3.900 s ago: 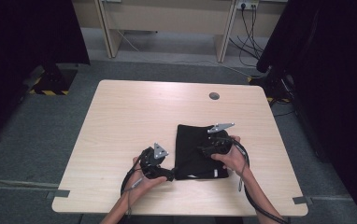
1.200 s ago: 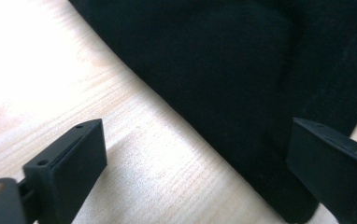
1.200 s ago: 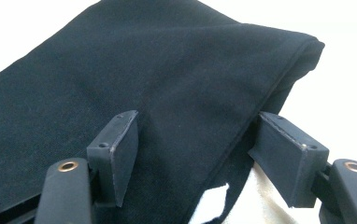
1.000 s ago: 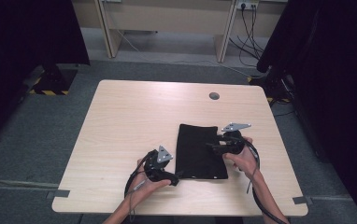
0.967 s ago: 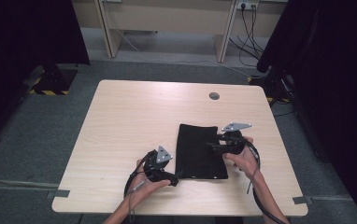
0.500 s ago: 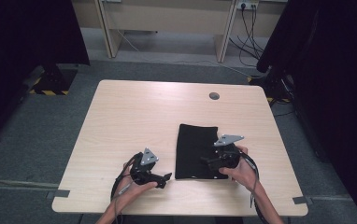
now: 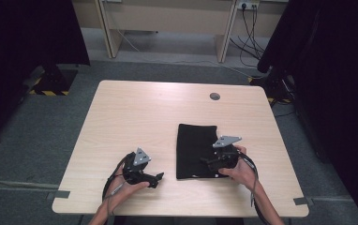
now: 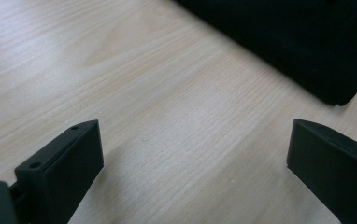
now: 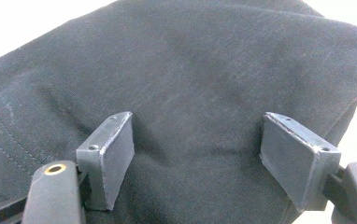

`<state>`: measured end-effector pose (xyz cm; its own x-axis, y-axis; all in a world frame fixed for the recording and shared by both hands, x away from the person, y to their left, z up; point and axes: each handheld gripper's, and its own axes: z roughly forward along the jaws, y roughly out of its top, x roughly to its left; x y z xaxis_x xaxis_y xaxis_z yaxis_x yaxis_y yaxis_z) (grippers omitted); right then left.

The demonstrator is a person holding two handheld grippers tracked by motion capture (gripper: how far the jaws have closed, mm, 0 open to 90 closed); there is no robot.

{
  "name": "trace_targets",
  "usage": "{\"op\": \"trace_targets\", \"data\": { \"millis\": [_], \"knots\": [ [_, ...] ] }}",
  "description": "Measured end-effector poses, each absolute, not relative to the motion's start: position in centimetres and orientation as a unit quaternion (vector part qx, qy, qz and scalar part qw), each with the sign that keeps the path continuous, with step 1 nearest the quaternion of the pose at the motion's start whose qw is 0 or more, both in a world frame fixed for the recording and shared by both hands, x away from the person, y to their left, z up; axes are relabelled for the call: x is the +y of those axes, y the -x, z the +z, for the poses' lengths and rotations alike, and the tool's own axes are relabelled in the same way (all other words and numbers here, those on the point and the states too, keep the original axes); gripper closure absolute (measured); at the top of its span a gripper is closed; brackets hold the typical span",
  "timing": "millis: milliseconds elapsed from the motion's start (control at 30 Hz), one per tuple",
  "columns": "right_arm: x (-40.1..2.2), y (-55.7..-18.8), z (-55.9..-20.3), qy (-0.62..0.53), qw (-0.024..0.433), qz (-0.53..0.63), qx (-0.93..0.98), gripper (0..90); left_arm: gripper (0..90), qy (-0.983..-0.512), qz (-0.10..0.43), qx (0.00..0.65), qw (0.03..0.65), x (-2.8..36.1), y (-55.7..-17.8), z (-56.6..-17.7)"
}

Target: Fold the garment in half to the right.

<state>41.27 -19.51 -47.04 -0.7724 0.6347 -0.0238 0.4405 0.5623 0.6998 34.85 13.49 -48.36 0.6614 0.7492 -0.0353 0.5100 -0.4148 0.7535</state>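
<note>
Wooden counter (image 7: pixel 135 117): folded black cloth (image 7: pixel 195 150) lies right; left gripper (image 7: pixel 157 177) and right gripper (image 7: pixel 207 161) both gape, holding nothing. Probably pinch the near edge squarely, all layers.

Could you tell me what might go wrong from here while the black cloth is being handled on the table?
1. The right gripper has just been opening and stands open over the folded black cloth; closing from here could pinch only the top layer and pull the fold apart.
2. The left gripper is open on the bare table, apart from the cloth's near corner, so the cloth may slide if only one side is pulled.
</note>
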Motion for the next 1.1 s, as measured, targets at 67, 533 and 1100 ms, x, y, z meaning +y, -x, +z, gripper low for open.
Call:
{"op": "trace_targets", "data": {
  "millis": [67, 533, 1100],
  "knots": [
    [-19.5, -41.4, -47.1, -0.306, 0.139, 0.353, 0.873, 26.9, 3.0, -0.831, 0.154, 0.385, 0.371, 13.7, -35.0, -48.5],
    [-19.3, -41.9, -47.3, -0.300, 0.142, 0.363, 0.870, 26.7, 0.7, -0.835, 0.157, 0.383, 0.362, 14.1, -35.0, -48.6],
    [-18.1, -43.4, -47.4, -0.289, 0.138, 0.366, 0.874, 26.7, 0.0, -0.837, 0.155, 0.382, 0.361, 14.1, -35.0, -48.6]
  ]
}}
